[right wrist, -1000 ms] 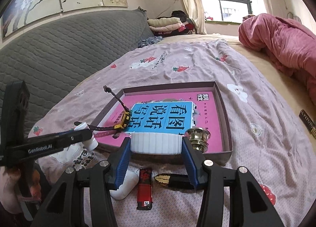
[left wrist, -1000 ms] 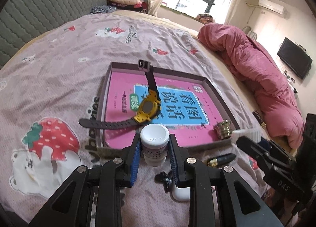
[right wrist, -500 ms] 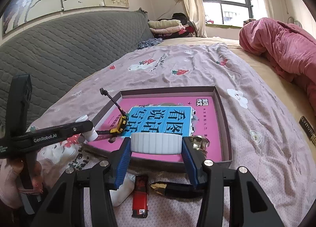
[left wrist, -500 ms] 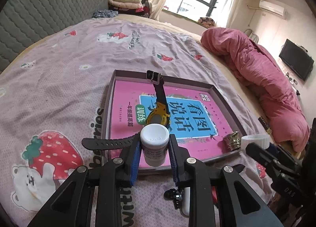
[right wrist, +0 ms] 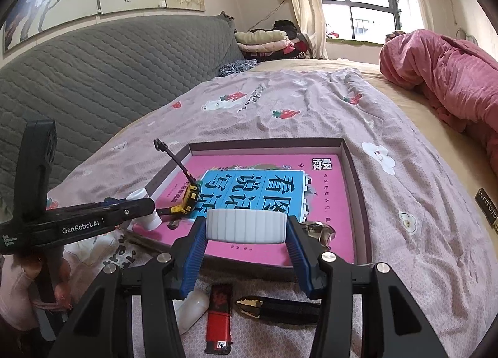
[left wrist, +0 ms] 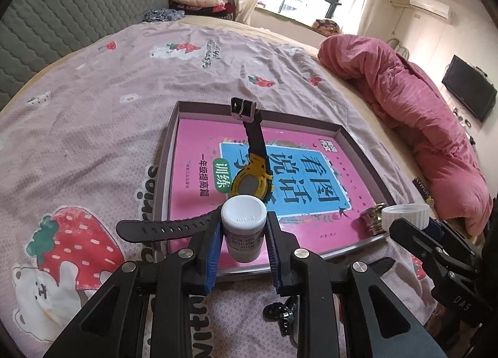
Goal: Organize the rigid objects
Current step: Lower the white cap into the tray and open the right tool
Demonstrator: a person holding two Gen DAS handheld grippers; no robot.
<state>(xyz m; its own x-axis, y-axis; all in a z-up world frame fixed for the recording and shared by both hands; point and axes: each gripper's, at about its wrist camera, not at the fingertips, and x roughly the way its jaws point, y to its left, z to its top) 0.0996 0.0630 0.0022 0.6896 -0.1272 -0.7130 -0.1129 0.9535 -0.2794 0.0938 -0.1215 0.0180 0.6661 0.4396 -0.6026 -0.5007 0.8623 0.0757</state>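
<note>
My left gripper [left wrist: 243,235] is shut on a small white bottle [left wrist: 243,227], held upright over the near edge of the shallow box tray [left wrist: 168,152]. A pink and blue book [left wrist: 295,177] lines the tray, and a yellow watch with a black strap [left wrist: 252,177] lies on it. My right gripper [right wrist: 246,233] is shut on a white ribbed lid [right wrist: 246,226] above the tray's near edge [right wrist: 359,199]. A brass knob [right wrist: 320,230] sits in the tray's near corner. The left gripper with its bottle [right wrist: 146,211] shows at the left of the right wrist view.
On the bedsheet in front of the tray lie a red lighter [right wrist: 219,320], a black and gold tube [right wrist: 274,311], a white case [right wrist: 190,308] and a small black piece [left wrist: 280,311]. A pink quilt [left wrist: 420,109] is heaped at the right, and a grey headboard [right wrist: 109,72] stands at the left.
The left gripper has carried the bottle forward from in front of the tray to above its near edge. The right gripper with the lid has hardly moved.
</note>
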